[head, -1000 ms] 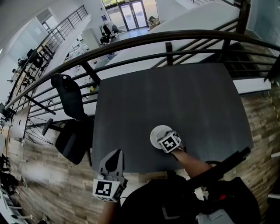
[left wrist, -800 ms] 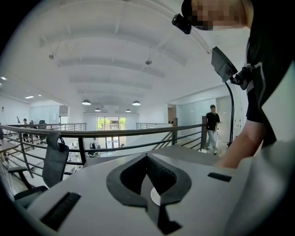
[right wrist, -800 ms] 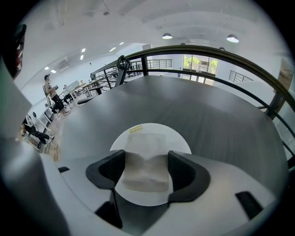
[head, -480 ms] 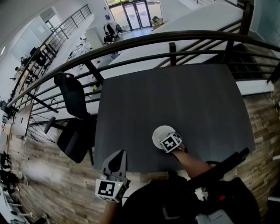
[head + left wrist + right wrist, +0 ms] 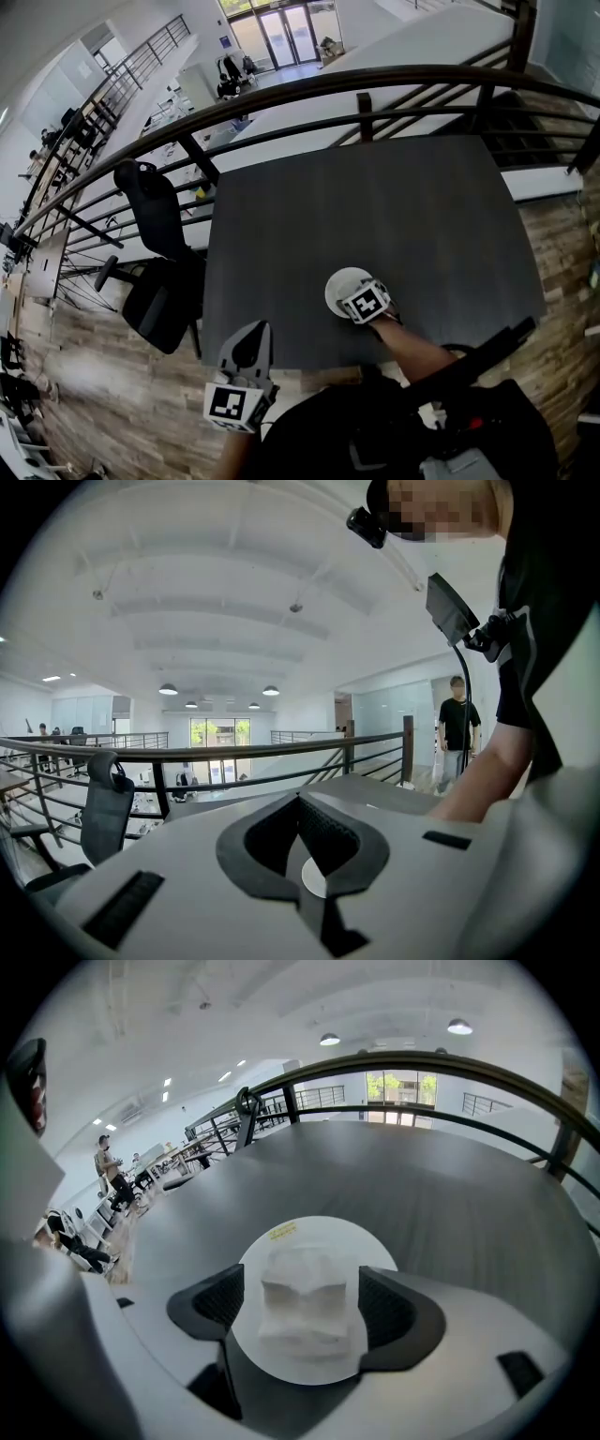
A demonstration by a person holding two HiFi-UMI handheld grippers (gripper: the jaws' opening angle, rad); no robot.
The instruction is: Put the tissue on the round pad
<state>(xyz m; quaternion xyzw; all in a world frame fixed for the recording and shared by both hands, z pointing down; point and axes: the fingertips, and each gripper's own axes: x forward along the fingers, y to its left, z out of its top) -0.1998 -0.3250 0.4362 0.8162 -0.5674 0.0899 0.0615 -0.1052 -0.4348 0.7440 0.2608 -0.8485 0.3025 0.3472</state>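
Note:
A white folded tissue (image 5: 305, 1299) lies on the white round pad (image 5: 319, 1234), which sits on the dark table near its front edge. My right gripper (image 5: 305, 1299) straddles the tissue with its jaws opening; a thin gap shows between each pad and the tissue. In the head view the right gripper (image 5: 349, 292) covers the near side of the round pad (image 5: 339, 279) and hides the tissue. My left gripper (image 5: 251, 332) hangs off the table's front edge at the lower left, its jaws together and nothing held. In its own view the left gripper (image 5: 296, 797) looks across the table.
The dark table (image 5: 375, 216) stretches away from the pad. A black railing (image 5: 309, 89) runs behind it. A black office chair (image 5: 155, 272) stands off the table's left side. A person (image 5: 459, 728) stands far off on the right.
Both grippers keep their places; only the head camera has shifted slightly.

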